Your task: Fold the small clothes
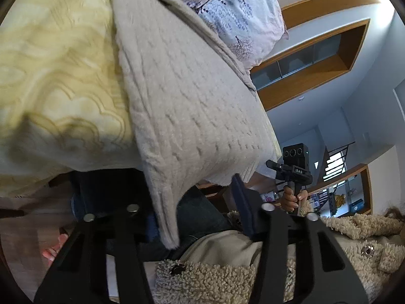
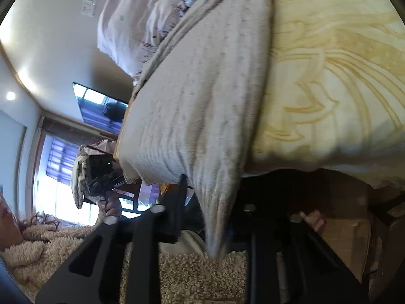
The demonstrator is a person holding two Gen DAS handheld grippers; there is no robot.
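A beige knitted garment [image 1: 187,96] lies stretched over the yellow patterned bed cover [image 1: 50,76]. In the left wrist view its near corner hangs down between the two fingers of my left gripper [image 1: 174,217], which stand apart around it. In the right wrist view the same garment [image 2: 192,106] has its other near corner hanging between the fingers of my right gripper [image 2: 215,215], also apart. The right gripper [image 1: 293,169] shows in the left wrist view, hand-held past the garment's edge. The left gripper [image 2: 101,172] shows in the right wrist view.
A floral pillow [image 1: 240,7] lies at the head of the bed. The person's fleece jacket [image 1: 227,278] fills the bottom of both views. A wall television [image 2: 101,106], a window and wooden wall shelves [image 1: 316,58] are in the background.
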